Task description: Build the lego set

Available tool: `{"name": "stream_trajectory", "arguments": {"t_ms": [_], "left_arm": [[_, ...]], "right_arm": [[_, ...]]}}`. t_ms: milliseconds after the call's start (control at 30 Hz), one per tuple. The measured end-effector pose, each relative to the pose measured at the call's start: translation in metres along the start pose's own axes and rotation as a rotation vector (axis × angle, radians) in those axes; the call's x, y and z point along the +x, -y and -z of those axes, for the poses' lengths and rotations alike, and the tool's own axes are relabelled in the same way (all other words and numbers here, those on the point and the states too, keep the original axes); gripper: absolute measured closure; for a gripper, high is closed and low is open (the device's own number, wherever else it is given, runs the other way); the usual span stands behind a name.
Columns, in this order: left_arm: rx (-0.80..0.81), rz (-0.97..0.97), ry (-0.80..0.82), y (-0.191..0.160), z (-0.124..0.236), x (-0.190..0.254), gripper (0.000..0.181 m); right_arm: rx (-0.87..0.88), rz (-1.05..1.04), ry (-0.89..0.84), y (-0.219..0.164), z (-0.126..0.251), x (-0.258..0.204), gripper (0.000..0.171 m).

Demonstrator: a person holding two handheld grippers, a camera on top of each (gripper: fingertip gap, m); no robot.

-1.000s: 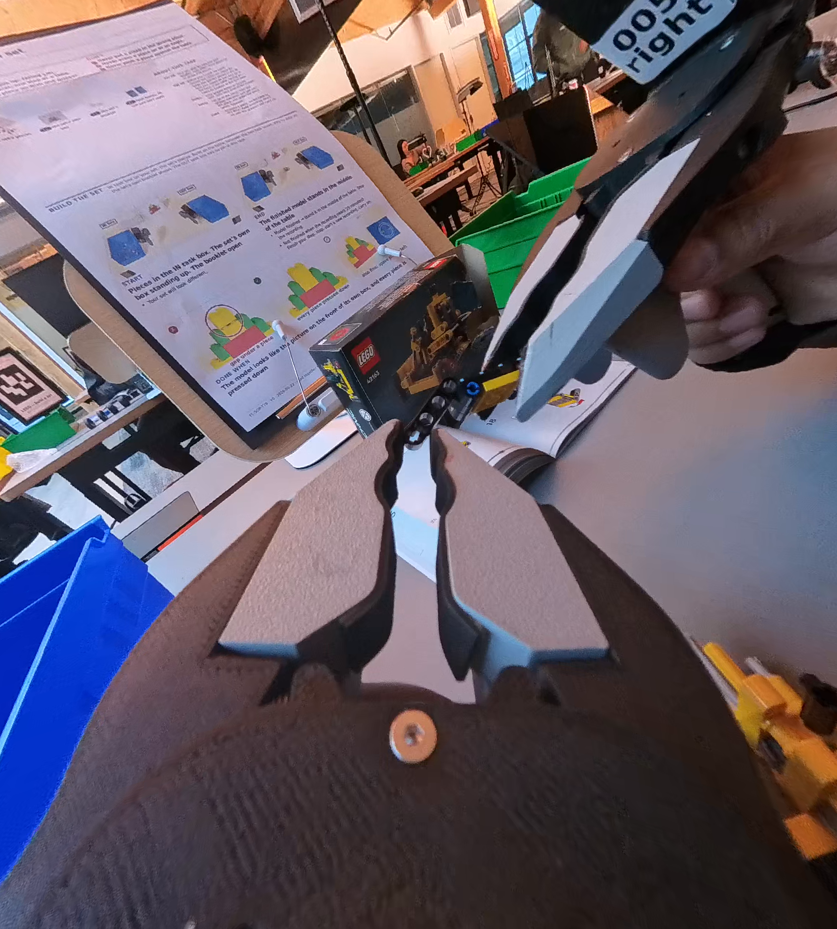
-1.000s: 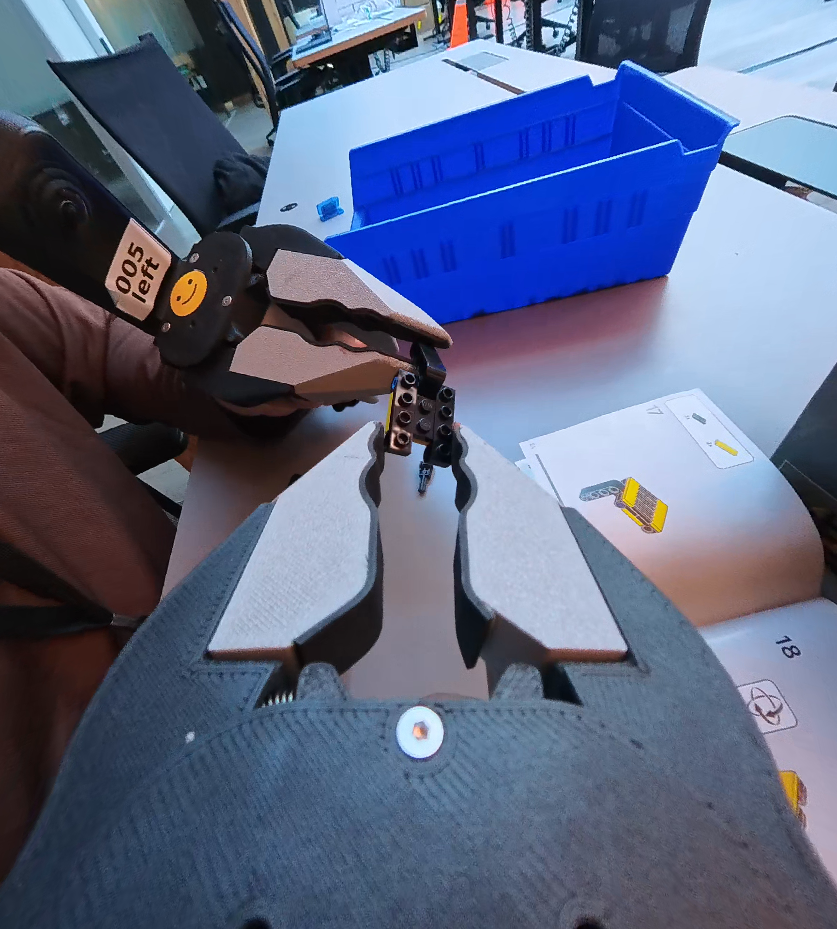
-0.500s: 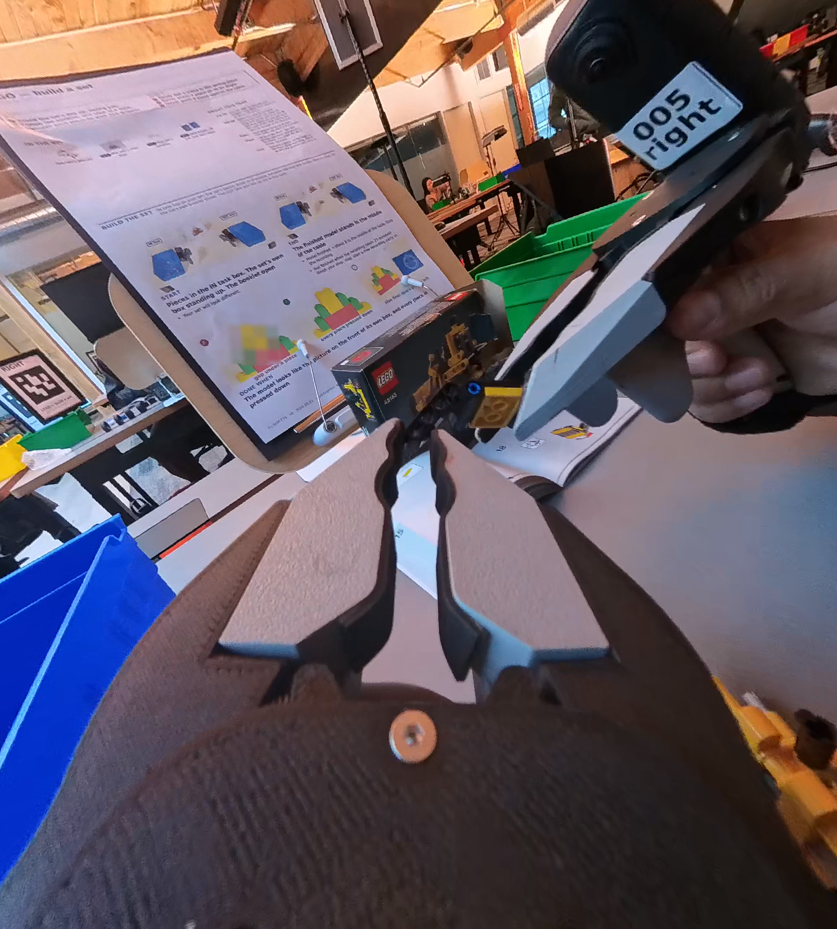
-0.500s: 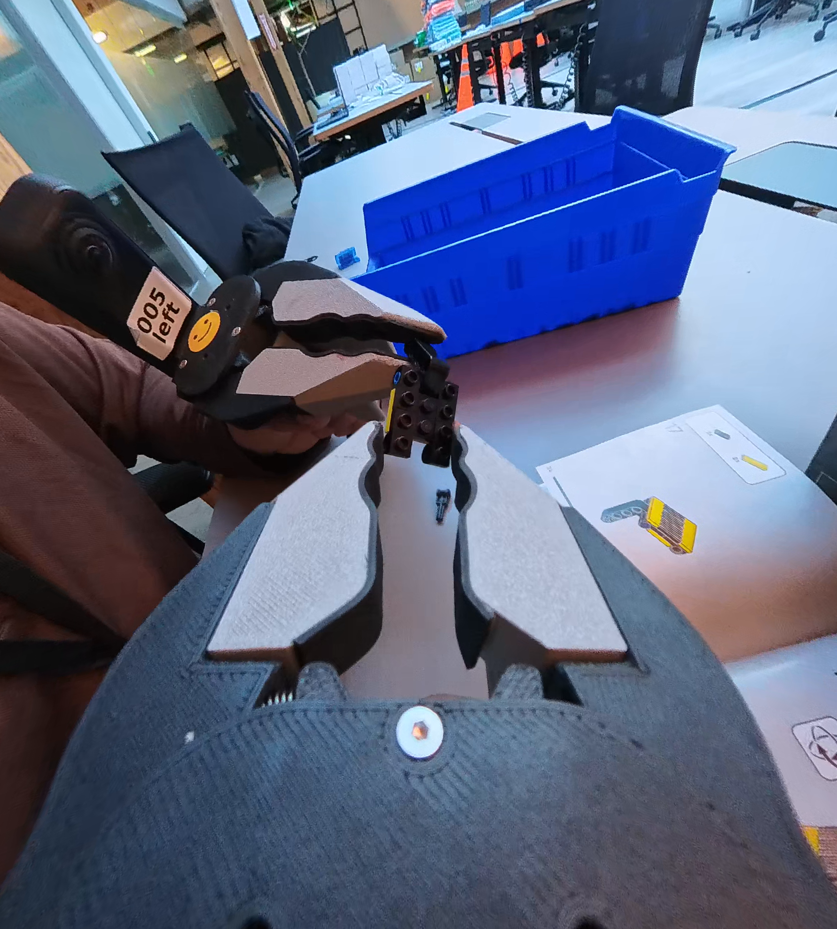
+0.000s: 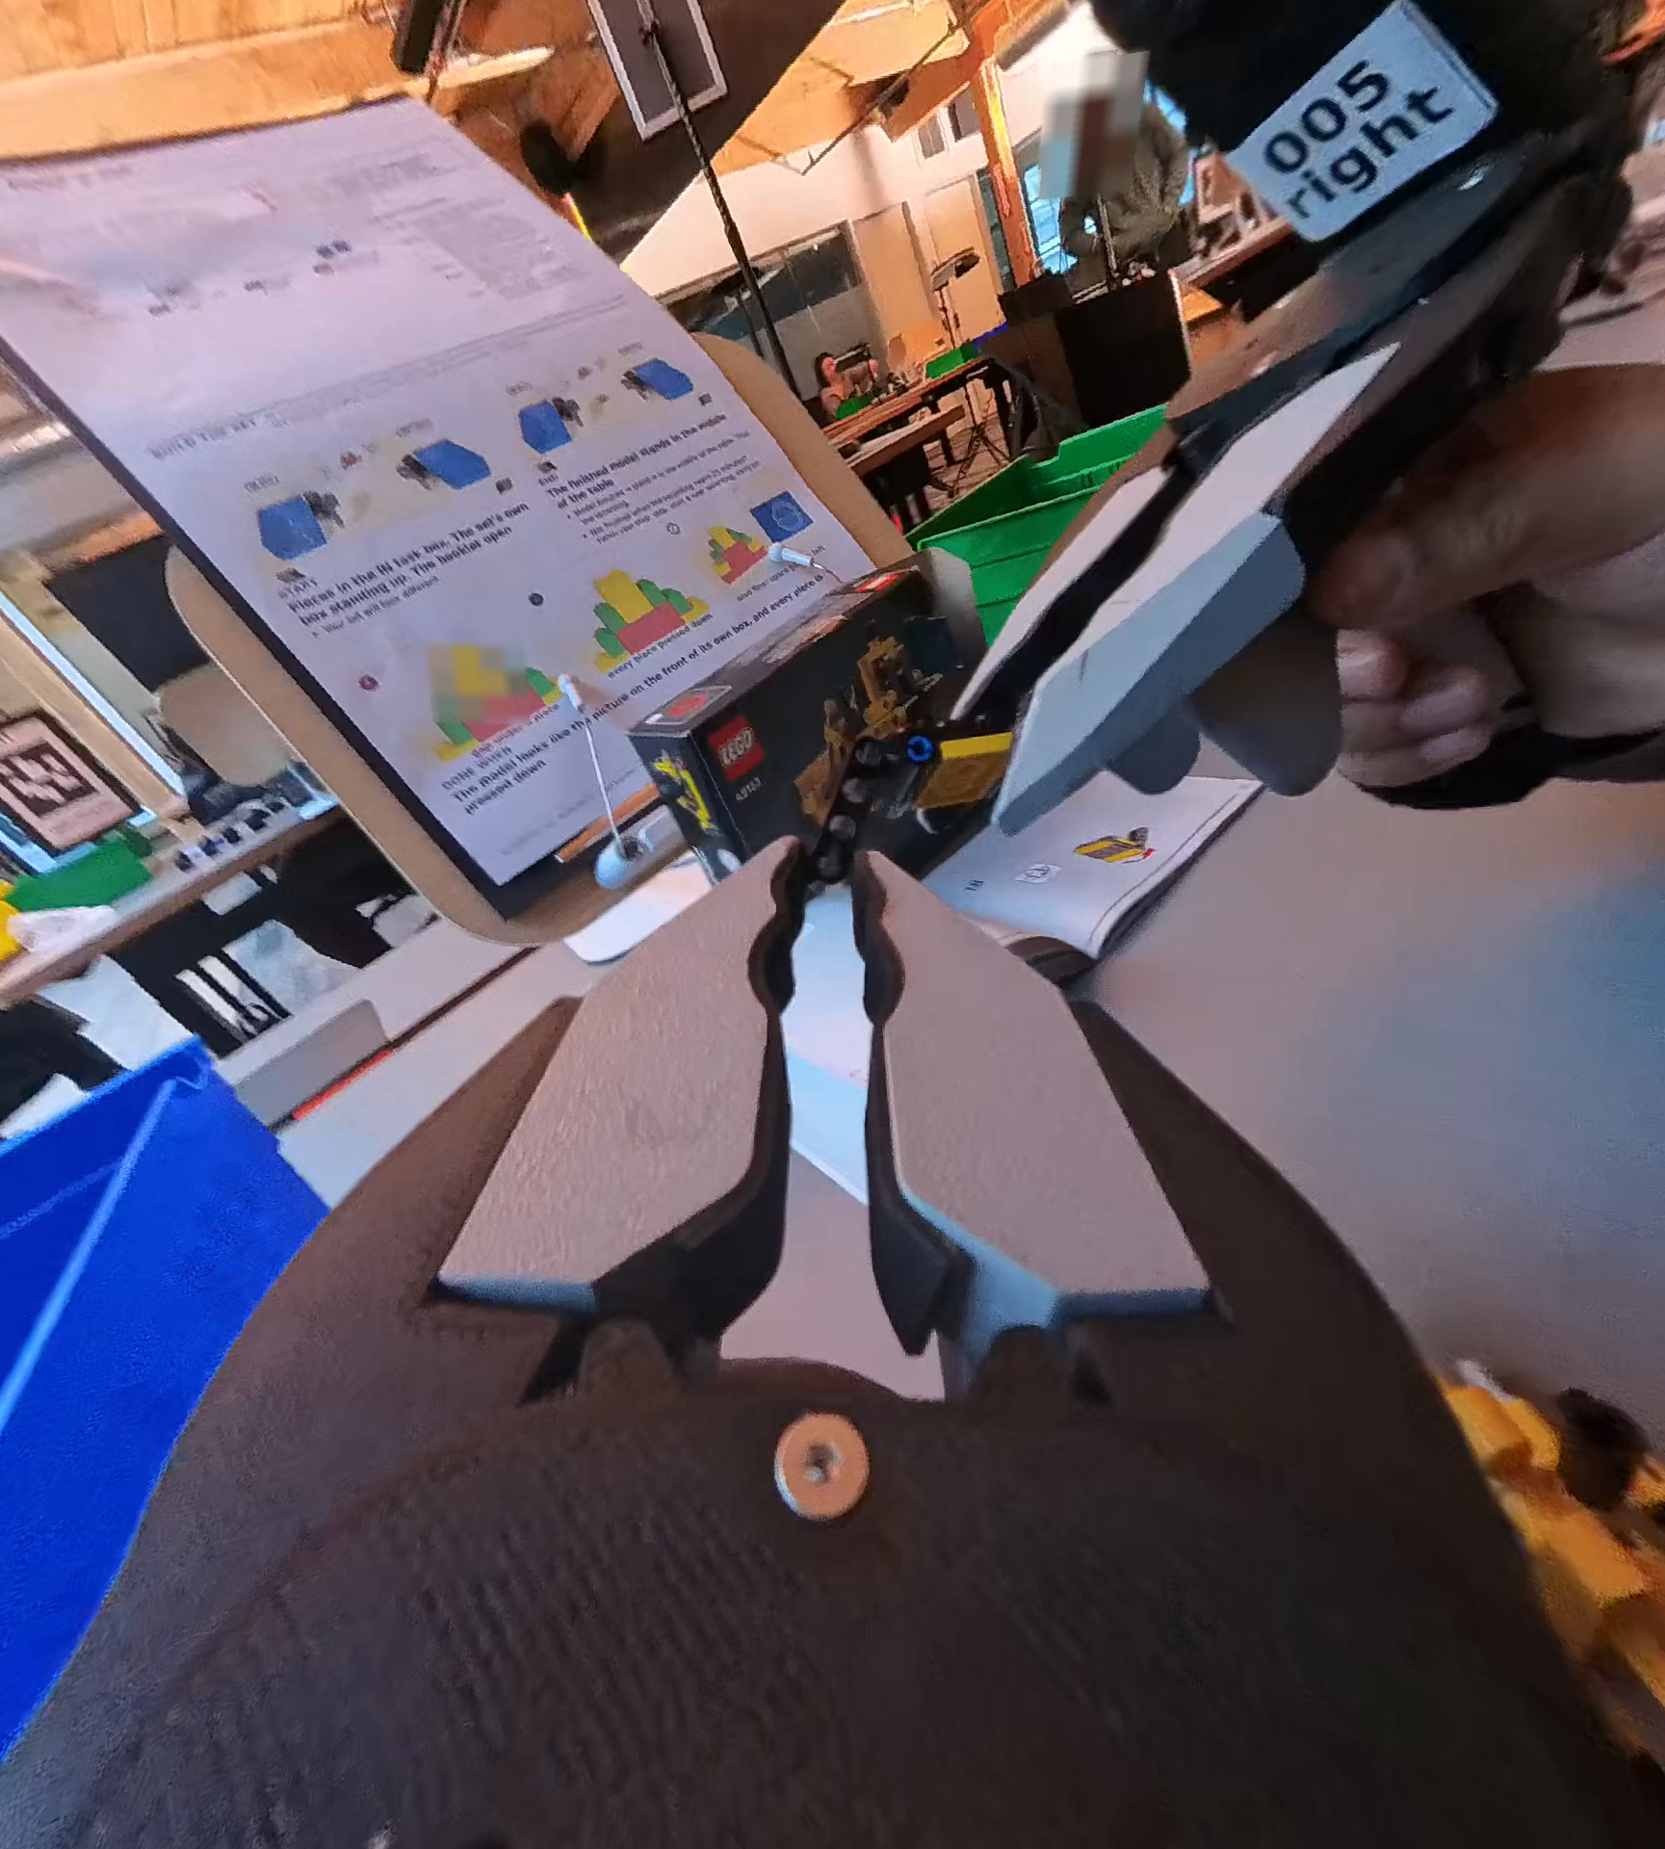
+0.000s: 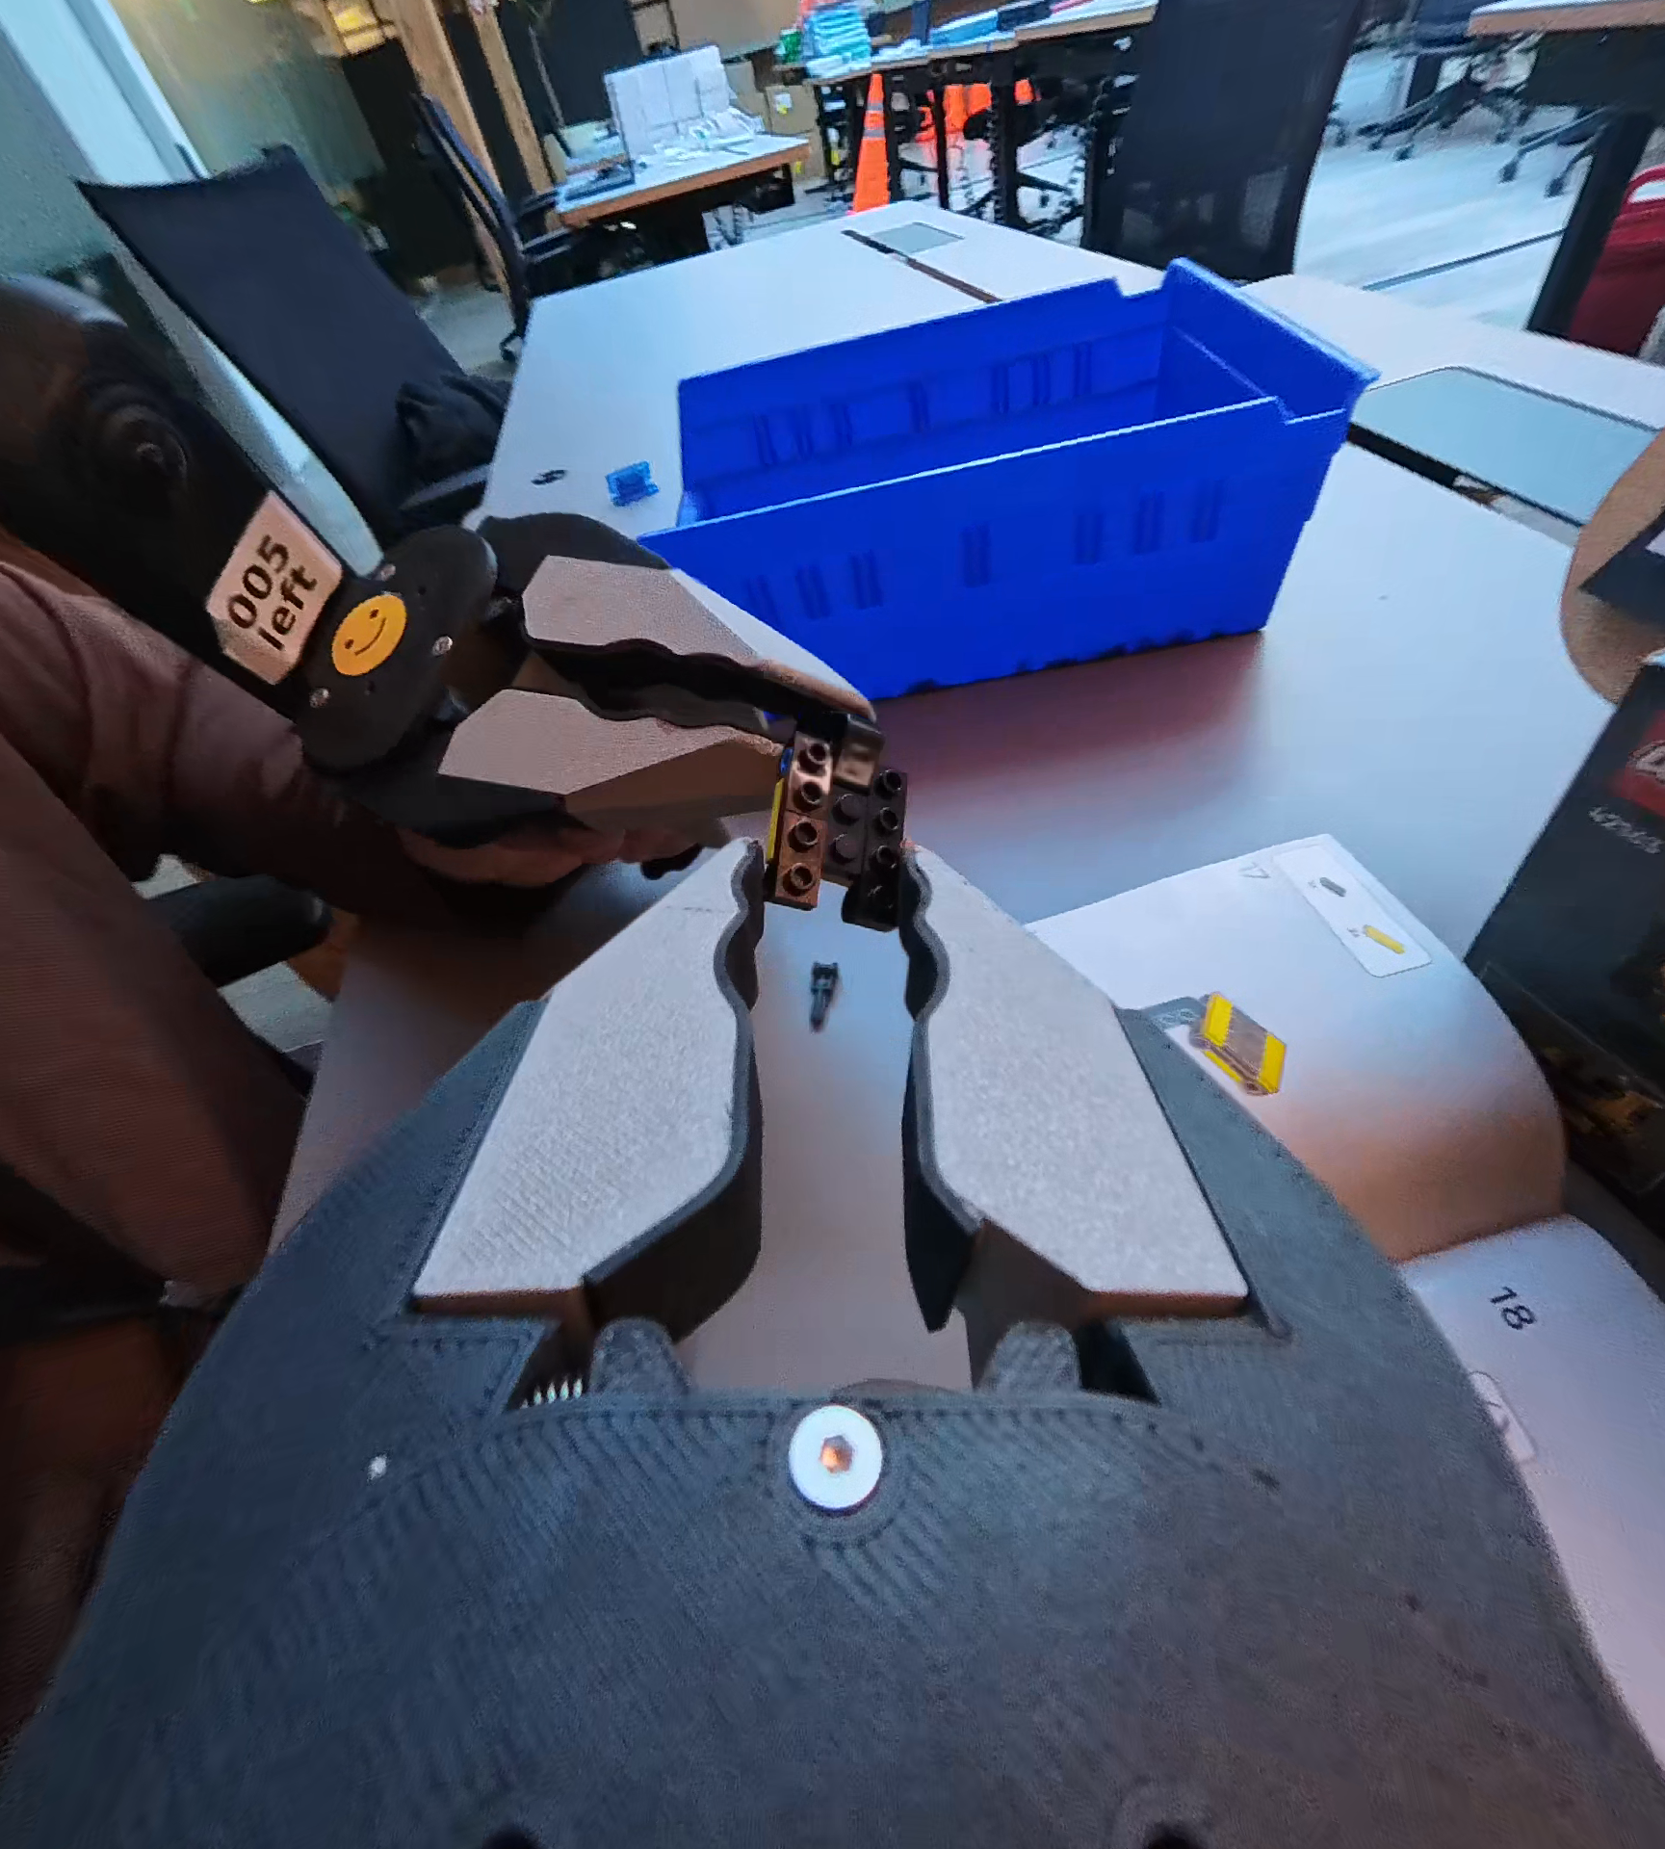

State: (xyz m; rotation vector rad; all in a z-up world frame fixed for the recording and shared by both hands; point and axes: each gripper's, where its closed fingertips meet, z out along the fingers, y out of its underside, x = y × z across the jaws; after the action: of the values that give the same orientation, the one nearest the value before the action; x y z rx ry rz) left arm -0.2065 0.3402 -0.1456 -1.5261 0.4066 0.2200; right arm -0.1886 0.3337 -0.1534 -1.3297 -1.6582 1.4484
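Lego assembly (image 6: 833, 830) pinched between both grippers' fingers (image 6: 1058, 1081).

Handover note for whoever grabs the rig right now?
Left gripper: shut on the small black-and-yellow brick sub-assembly, held above the grey table.
Right gripper: closed on the same sub-assembly from the other side.
Loose small black pin lies on the table under the sub-assembly.
Open instruction booklet and dark set box sit to the right; blue plastic bin behind.
Done: sub-assembly partly built. A larger yellow build lies near the left gripper.
Left: probably fit the pin, then continue.
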Motion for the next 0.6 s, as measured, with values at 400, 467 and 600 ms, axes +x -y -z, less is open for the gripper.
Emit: {"name": "stream_trajectory", "arguments": {"t_ms": [400, 467, 600], "left_arm": [[-0.034, 0.050, -0.038, -0.006, -0.001, 0.005, 0.176], [-0.045, 0.053, -0.051, -0.008, -0.002, 0.006, 0.175], [-0.061, 0.076, -0.102, -0.010, -0.003, 0.013, 0.174]], "right_arm": [[0.007, -0.002, -0.020, -0.001, -0.002, 0.004, 0.148], [0.003, 0.000, -0.024, -0.002, -0.002, 0.006, 0.147], [-0.001, 0.034, -0.031, 0.000, 0.003, 0.007, 0.148]]}}
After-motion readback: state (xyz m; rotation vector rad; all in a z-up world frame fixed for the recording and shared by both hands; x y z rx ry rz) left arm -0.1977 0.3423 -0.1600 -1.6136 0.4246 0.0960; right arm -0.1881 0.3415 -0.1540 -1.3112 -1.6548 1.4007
